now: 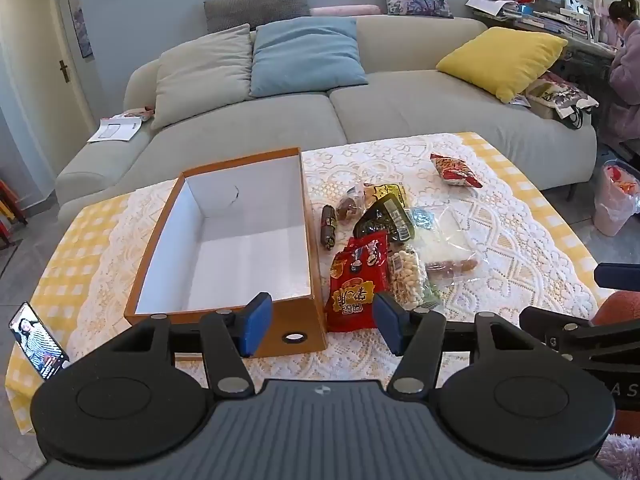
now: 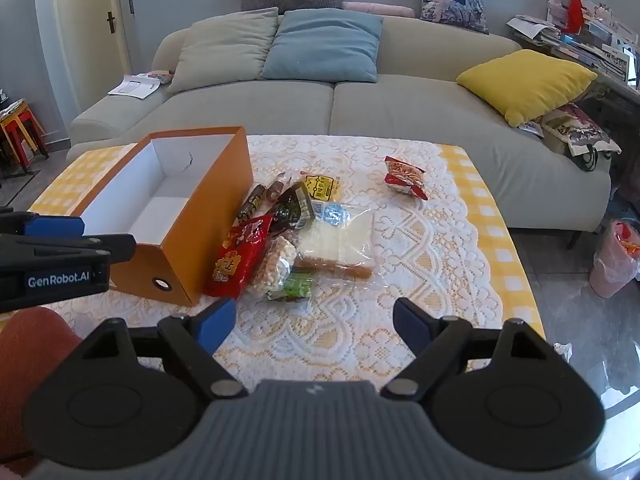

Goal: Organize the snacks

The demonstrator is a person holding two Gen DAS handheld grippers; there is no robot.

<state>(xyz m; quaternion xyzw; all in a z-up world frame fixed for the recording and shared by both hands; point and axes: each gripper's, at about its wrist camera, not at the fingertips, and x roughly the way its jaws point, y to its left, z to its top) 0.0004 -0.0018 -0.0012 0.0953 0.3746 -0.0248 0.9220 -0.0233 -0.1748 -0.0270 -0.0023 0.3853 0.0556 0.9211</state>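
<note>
basically nothing was sorted yet: orange cardboard box with white inside sat empty, the pile of snack packets lay just beside it on the lace tablecloth, and one red packet lay apart. left gripper and right gripper were both spread wide, holding nothing.

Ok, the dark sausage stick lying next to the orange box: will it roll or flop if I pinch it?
The sausage stick looks round and lies loose on the lace cloth, so a sideways nudge would probably roll it, perhaps against the orange box. It keeps a straight shape, so it is likely fairly stiff. Its wrapper looks glossy, so it might slip.
</note>
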